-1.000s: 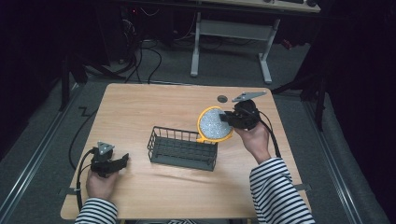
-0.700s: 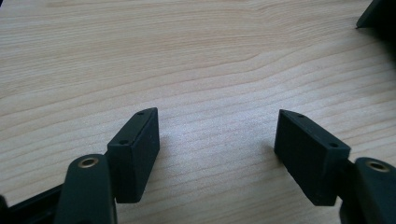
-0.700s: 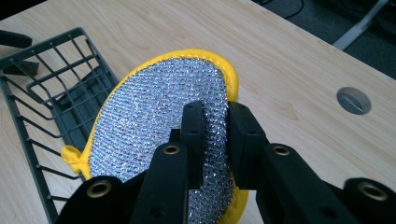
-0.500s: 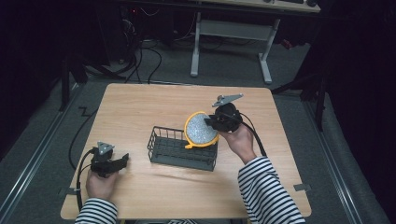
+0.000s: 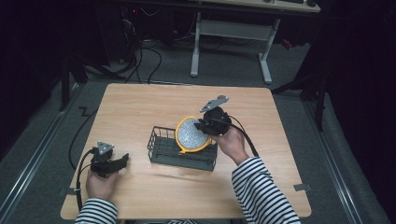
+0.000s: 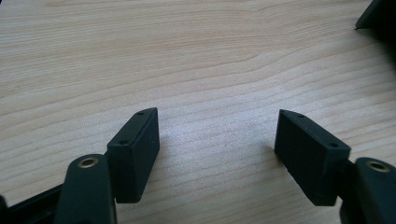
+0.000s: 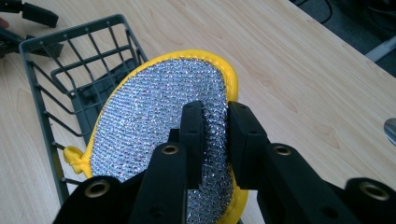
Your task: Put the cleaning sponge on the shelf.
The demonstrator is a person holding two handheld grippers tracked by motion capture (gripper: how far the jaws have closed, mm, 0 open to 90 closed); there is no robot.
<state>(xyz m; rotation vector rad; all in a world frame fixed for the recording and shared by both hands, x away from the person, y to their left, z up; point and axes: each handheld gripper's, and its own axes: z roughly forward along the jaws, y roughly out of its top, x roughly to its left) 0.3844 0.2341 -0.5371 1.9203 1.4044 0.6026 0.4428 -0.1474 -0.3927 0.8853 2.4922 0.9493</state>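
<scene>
A round silver scouring pad with a yellow rim (image 5: pixel 192 134) (image 7: pixel 159 112) hangs tilted over the right end of a dark wire basket (image 5: pixel 166 147) (image 7: pixel 56 70). My right gripper (image 5: pixel 205 126) (image 7: pixel 215 135) is shut on the pad's edge, the jaws pinching its mesh. My left gripper (image 5: pixel 116 161) (image 6: pixel 217 140) rests low on the wooden table (image 5: pixel 140 107) at the front left. Its jaws stand wide apart with bare wood between them.
The basket sits in the middle of the table. A small shiny metal object (image 7: pixel 390 130) lies at the right edge of the right gripper view. Beyond the table's far edge stand desk legs (image 5: pixel 196 46) and cables on the floor.
My right gripper has carried the pad leftward and toward me, from the bare table to over the basket's right end. The left gripper has stayed put.
</scene>
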